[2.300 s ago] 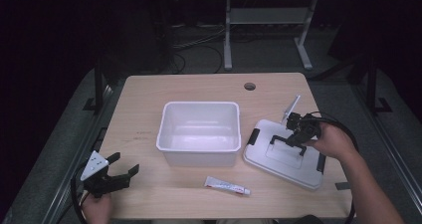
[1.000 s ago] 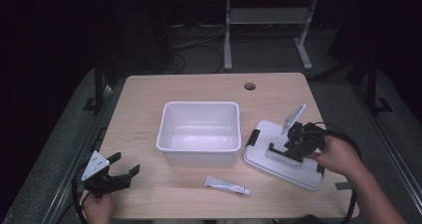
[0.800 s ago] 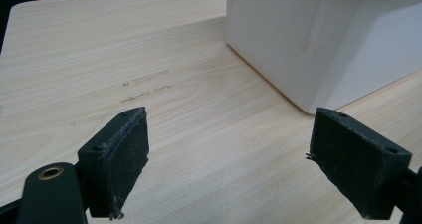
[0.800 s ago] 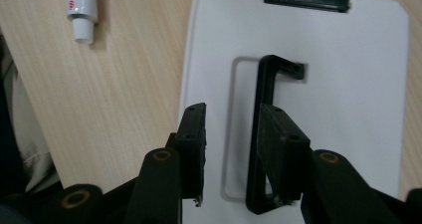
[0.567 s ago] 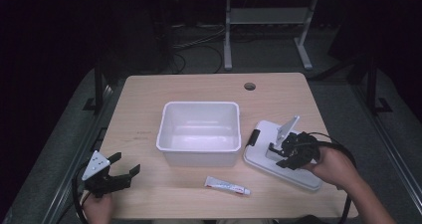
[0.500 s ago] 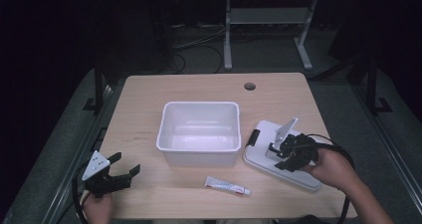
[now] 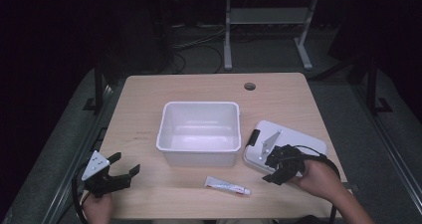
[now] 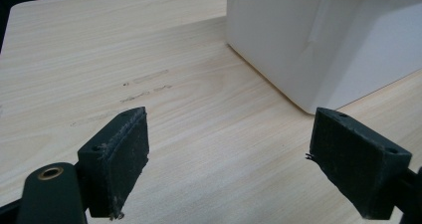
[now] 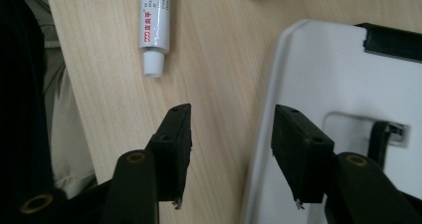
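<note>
The tube carries small red and blue print, too small to read.

Tube before bin, lid right.

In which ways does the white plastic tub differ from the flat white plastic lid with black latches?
The white plastic tub is deep and open at the top, while the flat white plastic lid lies low on the wooden table. The tub sits mid-table; the lid lies to its right. The lid carries black latches; the tub shows none. The right gripper straddles the lid's edge; no gripper is at the tub. Both are white plastic with rounded corners.
</note>
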{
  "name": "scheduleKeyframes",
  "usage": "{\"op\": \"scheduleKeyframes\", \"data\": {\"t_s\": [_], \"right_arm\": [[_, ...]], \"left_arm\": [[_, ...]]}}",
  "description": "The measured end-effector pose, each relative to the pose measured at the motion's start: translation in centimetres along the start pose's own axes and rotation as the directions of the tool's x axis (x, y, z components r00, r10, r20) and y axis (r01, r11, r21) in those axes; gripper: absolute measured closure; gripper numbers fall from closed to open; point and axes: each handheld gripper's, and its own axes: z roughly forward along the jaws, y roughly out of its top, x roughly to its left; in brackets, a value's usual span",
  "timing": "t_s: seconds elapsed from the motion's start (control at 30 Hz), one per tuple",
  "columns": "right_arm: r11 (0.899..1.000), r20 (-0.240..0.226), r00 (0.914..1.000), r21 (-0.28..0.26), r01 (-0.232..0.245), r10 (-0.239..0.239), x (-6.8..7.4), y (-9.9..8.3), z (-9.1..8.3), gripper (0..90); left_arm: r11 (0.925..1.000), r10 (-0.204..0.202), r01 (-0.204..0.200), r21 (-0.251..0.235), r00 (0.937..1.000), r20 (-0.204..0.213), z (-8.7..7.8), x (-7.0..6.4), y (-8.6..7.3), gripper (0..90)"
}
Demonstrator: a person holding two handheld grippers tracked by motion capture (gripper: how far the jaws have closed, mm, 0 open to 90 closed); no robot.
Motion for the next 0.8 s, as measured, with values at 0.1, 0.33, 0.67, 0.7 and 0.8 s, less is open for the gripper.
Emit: {"op": "scheduleKeyframes", "data": {"t_s": [0.1,0.33,0.67,0.7,0.8], "right_arm": [[1.0,-0.01,1.0,0.0,0.0,0.0,0.3,0.2,0.4,46.1],[1.0,-0.02,0.9996,0.005,0.022,-0.022,1.2,1.0,0.9,41.6],[0.997,-0.033,0.9963,0.024,0.08,-0.079,2.5,2.8,2.4,40.0],[0.996,-0.038,0.9959,0.025,0.083,-0.082,2.6,2.9,2.6,40.0],[0.995,-0.048,0.9948,0.027,0.091,-0.089,2.9,3.4,3.0,40.0]], "left_arm": [[1.0,-0.003,0.003,-0.002,1.0,0.0,0.0,0.0,0.0,15.0],[1.0,-0.001,0.001,-0.003,1.0,0.0,0.0,0.0,0.0,15.1],[1.0,-0.003,0.003,-0.003,1.0,-0.001,-0.1,0.0,0.0,15.1],[1.0,-0.003,0.003,-0.003,1.0,-0.001,-0.1,0.1,0.0,15.0],[1.0,-0.004,0.004,-0.005,1.0,-0.001,-0.1,0.1,0.0,15.0]]}}
